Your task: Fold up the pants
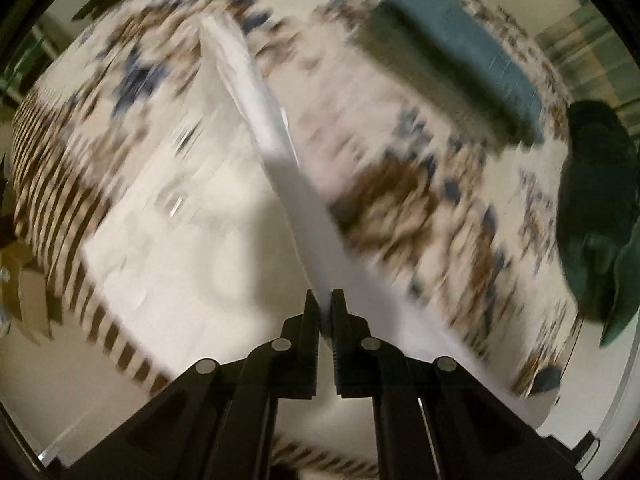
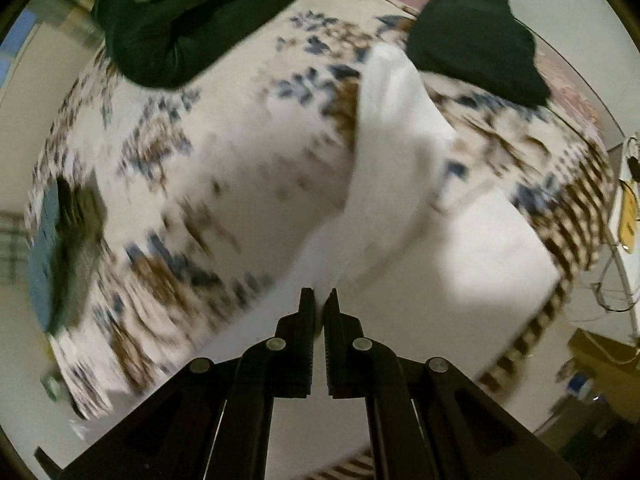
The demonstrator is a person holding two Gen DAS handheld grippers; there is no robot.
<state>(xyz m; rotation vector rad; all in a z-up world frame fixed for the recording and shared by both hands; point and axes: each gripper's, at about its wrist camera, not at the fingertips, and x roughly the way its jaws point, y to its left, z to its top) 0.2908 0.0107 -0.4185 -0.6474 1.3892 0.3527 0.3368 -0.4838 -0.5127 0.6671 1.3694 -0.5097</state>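
Observation:
White pants hang lifted over a bed with a floral and striped cover. My left gripper is shut on an edge of the white cloth, which runs up and away from the jaws as a taut ridge. In the right wrist view the pants rise from my right gripper, which is shut on another edge of them. Part of the cloth lies flat on the bed at the right. Both views are blurred by motion.
A folded teal garment lies on the bed at the far right of the left view and also shows in the right view. Dark green clothes and a black garment lie near the bed's edges. Cables and boxes stand beside the bed.

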